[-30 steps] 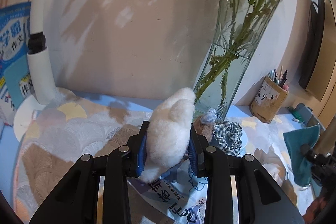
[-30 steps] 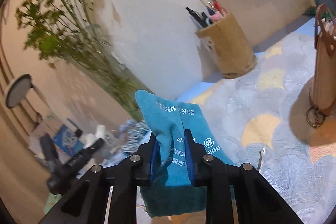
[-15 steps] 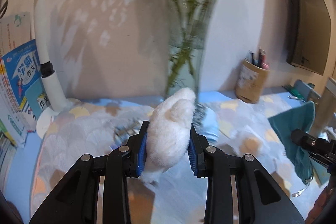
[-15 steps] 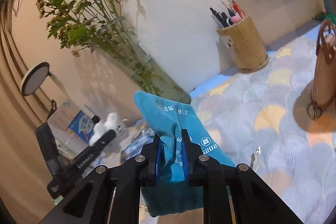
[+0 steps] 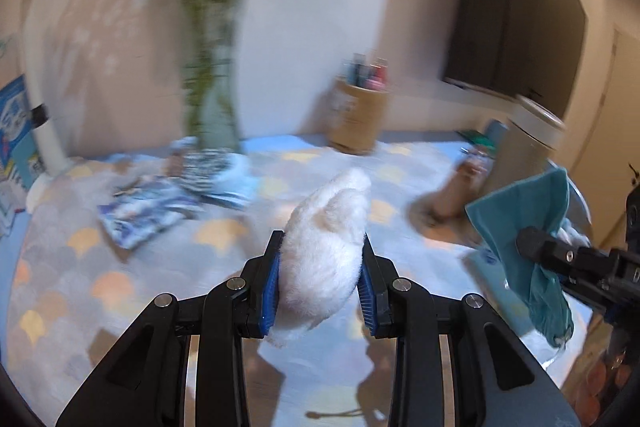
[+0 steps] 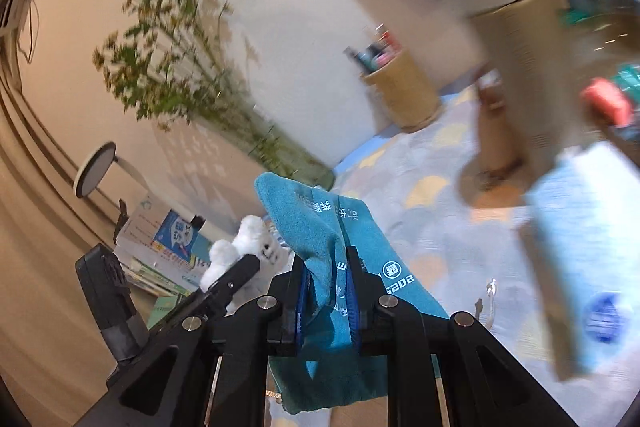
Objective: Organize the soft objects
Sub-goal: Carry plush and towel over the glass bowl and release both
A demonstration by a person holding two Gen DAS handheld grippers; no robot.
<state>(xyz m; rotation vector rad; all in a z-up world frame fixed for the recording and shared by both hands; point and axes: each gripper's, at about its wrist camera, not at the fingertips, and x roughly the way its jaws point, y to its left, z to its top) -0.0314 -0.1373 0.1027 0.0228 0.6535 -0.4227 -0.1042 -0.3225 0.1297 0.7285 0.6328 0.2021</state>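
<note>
My left gripper [image 5: 320, 281] is shut on a white plush toy [image 5: 324, 255] and holds it above the patterned tablecloth [image 5: 120, 267]. My right gripper [image 6: 328, 291] is shut on a teal cloth [image 6: 316, 227] with white print, held in the air. The teal cloth [image 5: 524, 223] and the right gripper [image 5: 532, 247] show at the right of the left wrist view. The plush toy [image 6: 248, 243] and the left gripper show at the lower left of the right wrist view. A checked fabric item [image 5: 208, 167] lies by the vase.
A glass vase of green stems [image 5: 212, 107] stands at the back. A pen holder [image 5: 358, 123] stands by the wall. A tall beige canister [image 6: 524, 59] and a blue-white box [image 6: 592, 267] are close at the right. Booklets [image 5: 148, 207] lie on the cloth.
Both grippers have swung to the right with their loads. The vase has slid left in view, and the beige canister and box have come into view.
</note>
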